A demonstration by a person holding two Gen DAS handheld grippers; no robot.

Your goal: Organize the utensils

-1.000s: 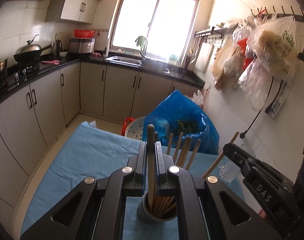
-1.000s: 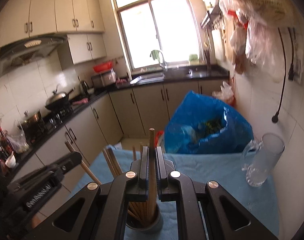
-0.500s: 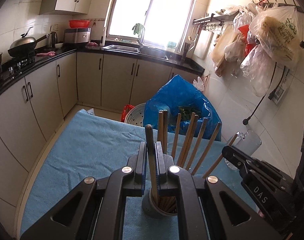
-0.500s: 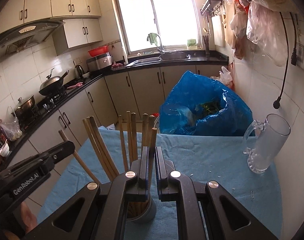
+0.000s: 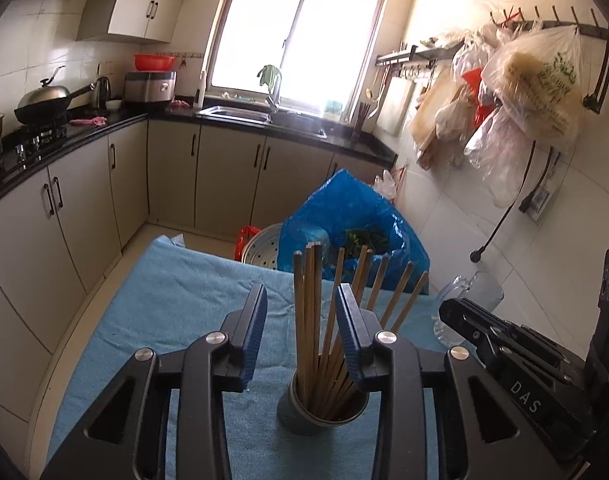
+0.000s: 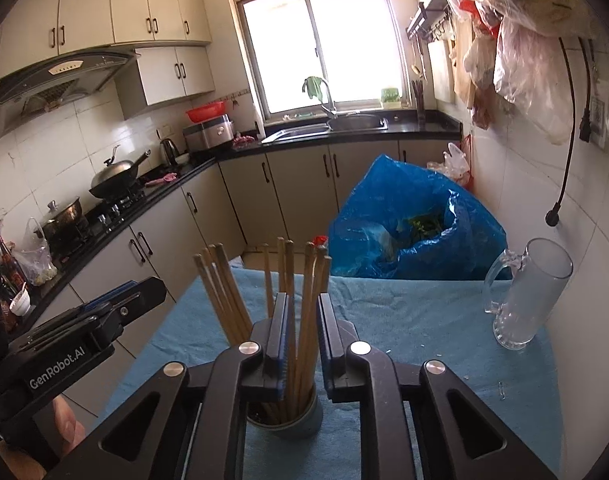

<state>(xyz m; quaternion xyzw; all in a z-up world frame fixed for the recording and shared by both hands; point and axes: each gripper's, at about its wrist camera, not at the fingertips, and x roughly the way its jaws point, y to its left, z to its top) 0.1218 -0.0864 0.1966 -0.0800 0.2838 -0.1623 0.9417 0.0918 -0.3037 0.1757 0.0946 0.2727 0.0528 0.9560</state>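
Wooden chopsticks (image 5: 310,320) stood fanned out in grey holder cup (image 5: 318,412), cup set on blue-cloth-covered worktop (image 5: 176,304). Left gripper (image 5: 300,328) held with jaws spread wide either side of chopstick bundle, nothing clamped. Right gripper (image 6: 302,340) seen with jaws parted narrowly around chopsticks; contact with sticks cannot be told. Clear glass mug (image 6: 528,292) placed upright near worktop's right edge. Blue plastic bag (image 6: 404,220) seen beyond far edge.
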